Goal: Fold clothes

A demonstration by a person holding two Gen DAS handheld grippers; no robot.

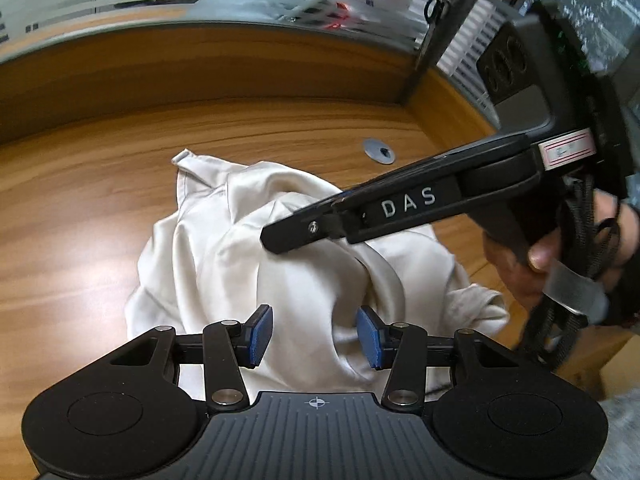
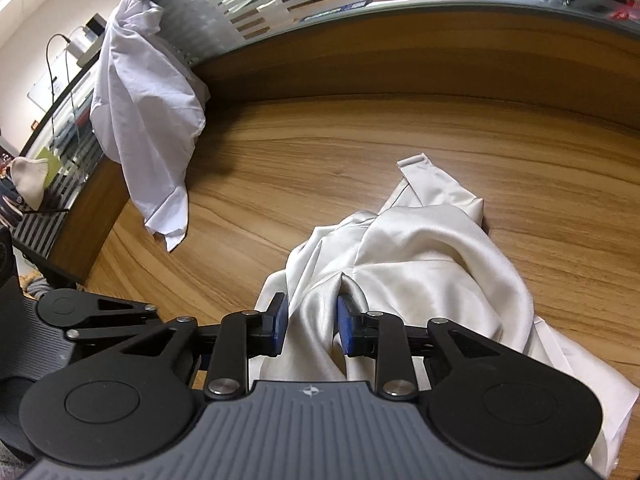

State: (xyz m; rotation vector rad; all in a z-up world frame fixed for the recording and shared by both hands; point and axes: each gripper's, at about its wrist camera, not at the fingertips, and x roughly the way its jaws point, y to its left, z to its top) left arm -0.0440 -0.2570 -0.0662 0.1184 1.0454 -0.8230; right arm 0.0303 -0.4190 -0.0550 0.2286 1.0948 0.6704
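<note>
A crumpled cream satin garment (image 1: 224, 248) lies in a heap on the wooden desk (image 1: 80, 208), with a collar or strap end pointing toward the far partition. My left gripper (image 1: 315, 336) hovers open over its near side, its blue pads apart and nothing pinched. In the right wrist view the same garment (image 2: 432, 248) spreads out to the right. My right gripper (image 2: 313, 329) straddles a raised fold of it, jaws partly apart and the fold loose between the pads. From the left wrist view, the right gripper (image 1: 276, 240) reaches in from the right, held by a hand (image 1: 540, 264).
A white garment (image 2: 148, 112) hangs over the corner of the desk partition at far left, its hem touching the desk (image 2: 360, 152). A grey cable grommet (image 1: 379, 151) sits behind the cream garment. Wooden partition walls topped with frosted glass enclose the back.
</note>
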